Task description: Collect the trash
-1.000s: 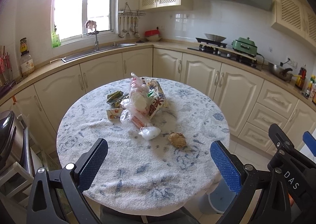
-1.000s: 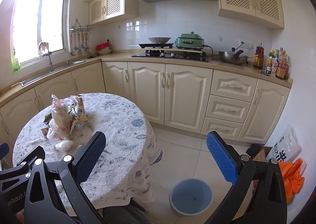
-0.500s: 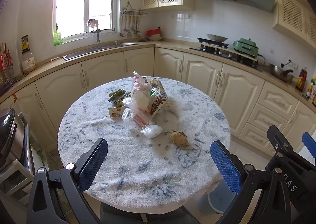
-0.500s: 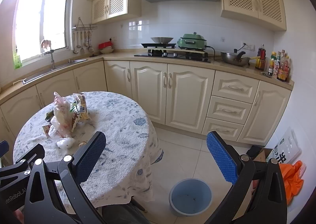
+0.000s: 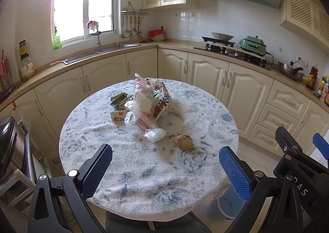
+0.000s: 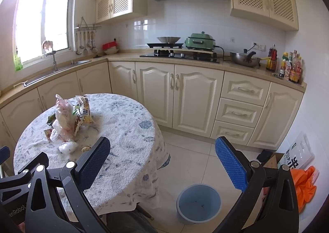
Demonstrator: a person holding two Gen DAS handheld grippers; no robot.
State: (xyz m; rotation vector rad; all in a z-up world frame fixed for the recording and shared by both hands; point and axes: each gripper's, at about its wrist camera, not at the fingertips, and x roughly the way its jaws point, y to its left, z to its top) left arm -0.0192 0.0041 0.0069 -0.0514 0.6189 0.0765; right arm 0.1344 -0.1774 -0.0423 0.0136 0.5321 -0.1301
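Note:
A heap of trash lies on the round table [image 5: 156,181]: a tall clear plastic bag [image 5: 143,101] leaning on a printed snack bag [image 5: 163,103], green wrappers [image 5: 119,99], a small carton [image 5: 117,115], a crumpled white wad [image 5: 155,134] and a brown lump [image 5: 184,141]. My left gripper [image 5: 165,169] hangs open above the table's near edge, short of the heap, with nothing between its fingers. My right gripper [image 6: 162,165] is open too, off the table's right side. A pale blue bin [image 6: 198,203] stands on the floor under it. The same heap [image 6: 68,119] shows far left there.
Cream cabinets and a counter curve around the room, with a sink [image 5: 98,55] under the window and a stove [image 6: 178,53] at the back. A metal appliance [image 5: 10,144] stands left of the table. Orange cloth [image 6: 304,183] and a box lie by the right wall.
Both views have lifted and drawn back slightly, so the table and heap sit a little lower and nearer in frame. Both grippers stay open and nothing on the table moved.

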